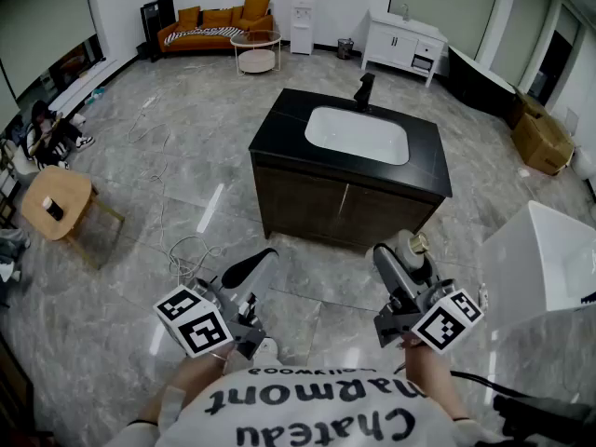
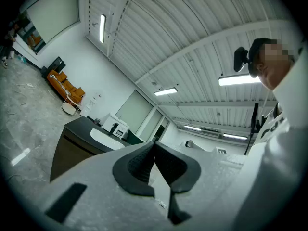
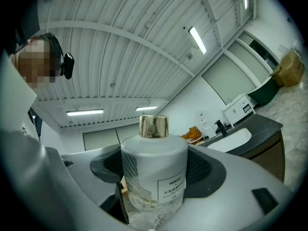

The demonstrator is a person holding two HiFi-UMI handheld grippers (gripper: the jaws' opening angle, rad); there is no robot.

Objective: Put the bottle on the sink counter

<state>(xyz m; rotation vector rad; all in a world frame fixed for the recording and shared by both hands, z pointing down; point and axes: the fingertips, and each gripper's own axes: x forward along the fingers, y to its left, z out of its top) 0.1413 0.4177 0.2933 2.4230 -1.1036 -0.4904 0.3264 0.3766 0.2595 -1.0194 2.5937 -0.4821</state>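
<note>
A frosted white bottle (image 3: pixel 154 174) with a gold cap (image 3: pixel 154 126) and a small label stands upright between the dark pads of my right gripper (image 3: pixel 156 170), which is shut on it. From the head view the bottle (image 1: pixel 411 246) shows at the tip of my right gripper (image 1: pixel 402 254), held near my body and short of the black sink counter (image 1: pixel 428 164) with its white basin (image 1: pixel 357 135) and black tap (image 1: pixel 364 91). My left gripper (image 1: pixel 259 264) is shut with nothing in it; its pads (image 2: pixel 155 166) meet.
The sink cabinet (image 1: pixel 345 208) stands on a grey marble floor (image 1: pixel 177 166). A white tub (image 1: pixel 549 264) is at my right, a small wooden table (image 1: pixel 58 203) at the left. Cables (image 1: pixel 182 250) trail across the floor. An orange sofa (image 1: pixel 216 21) and a white vanity (image 1: pixel 403 43) line the far wall.
</note>
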